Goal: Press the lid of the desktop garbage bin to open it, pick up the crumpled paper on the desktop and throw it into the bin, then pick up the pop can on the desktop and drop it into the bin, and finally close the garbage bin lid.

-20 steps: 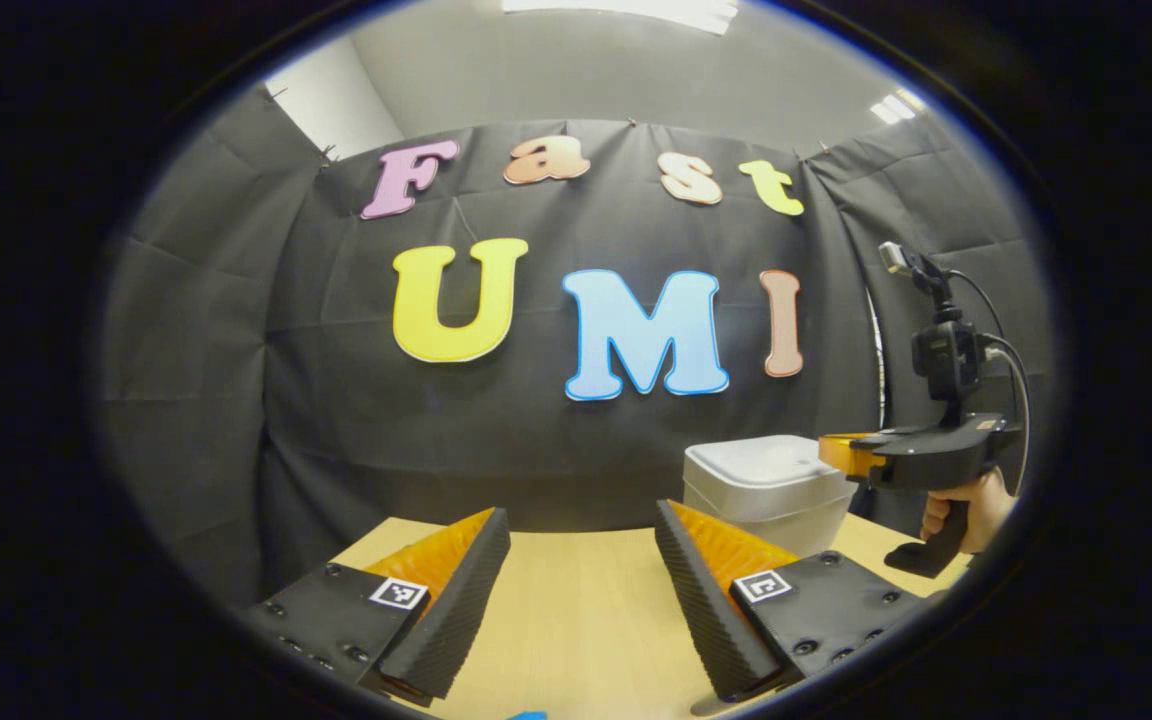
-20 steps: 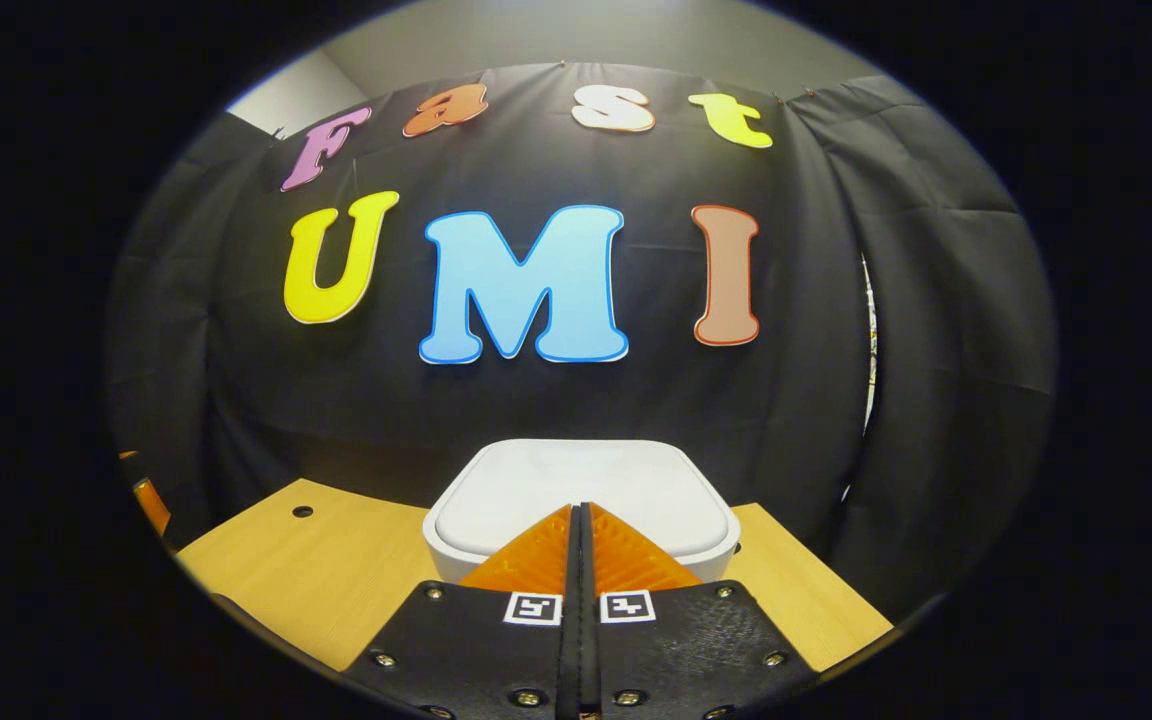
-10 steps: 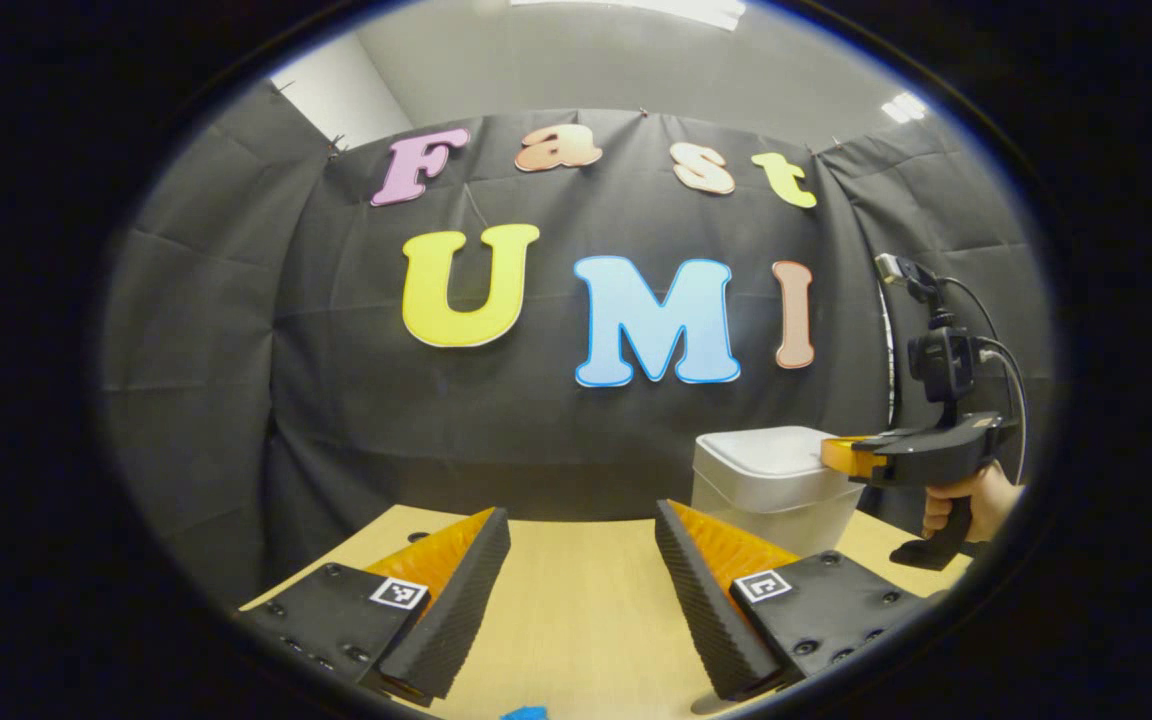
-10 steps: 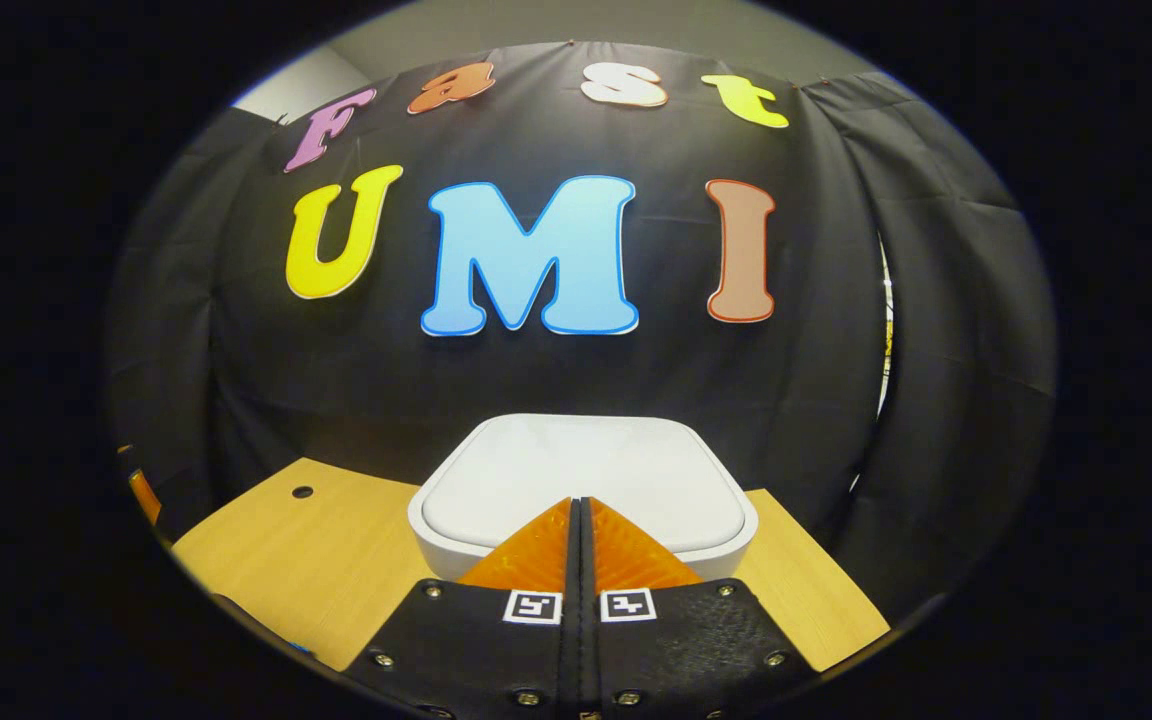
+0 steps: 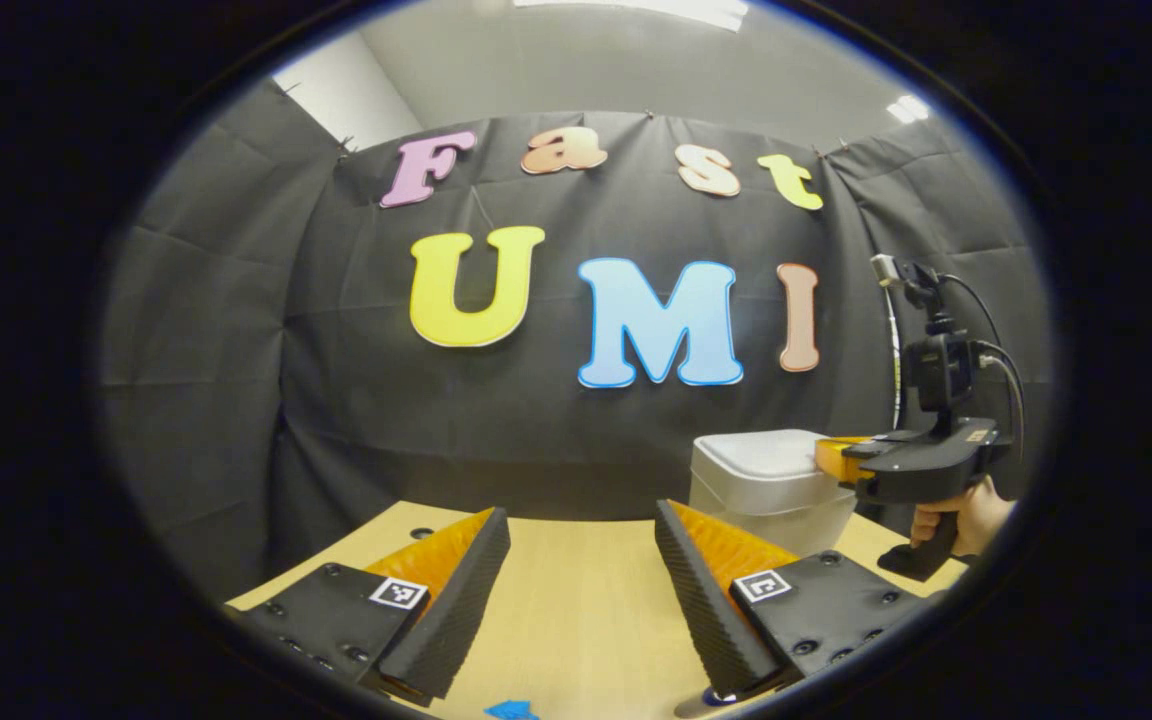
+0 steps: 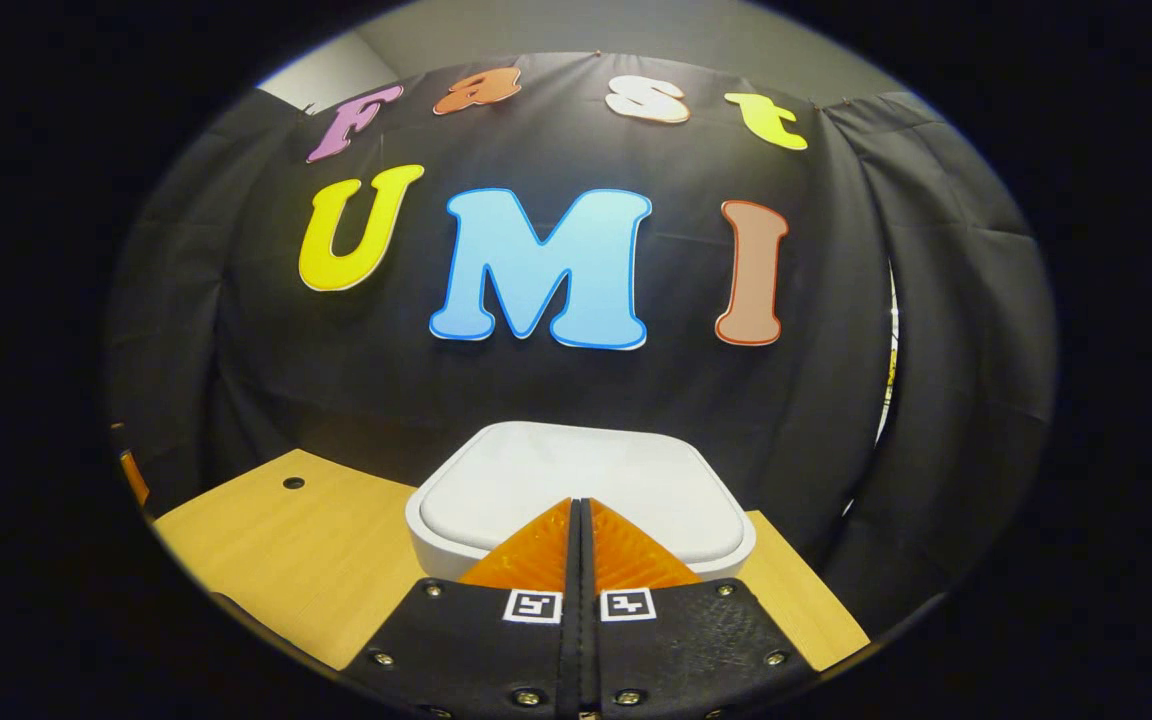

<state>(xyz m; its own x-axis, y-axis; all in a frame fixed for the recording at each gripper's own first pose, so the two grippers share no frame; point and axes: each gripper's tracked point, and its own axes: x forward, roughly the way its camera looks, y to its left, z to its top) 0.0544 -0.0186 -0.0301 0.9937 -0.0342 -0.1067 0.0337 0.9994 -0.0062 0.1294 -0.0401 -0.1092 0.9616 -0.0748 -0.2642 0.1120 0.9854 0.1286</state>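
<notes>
The white desktop bin [image 6: 576, 490] stands at the back of the wooden table [image 6: 296, 560], its flat lid [image 6: 576, 475] down. My right gripper [image 6: 579, 505] is shut with nothing between its fingers, and its tips sit over the lid's near edge. In the left gripper view that same bin [image 5: 766, 480] is at the right, with the right gripper [image 5: 831, 455] over its lid and a hand [image 5: 966, 515] on the handle. My left gripper [image 5: 581, 525] is open above the table [image 5: 576, 590], well left of the bin. A blue scrap [image 5: 511, 710] peeks in at the bottom edge.
The black cloth wall hangs close behind the bin. A small round hole [image 6: 293, 483] marks the table's far left part. Bare tabletop lies between the left gripper's fingers and to the left of the bin.
The right gripper has stayed shut over the bin's lid, shifting only slightly forward and then tilting. The left gripper's view drifted a little, and the bin's lid stayed down.
</notes>
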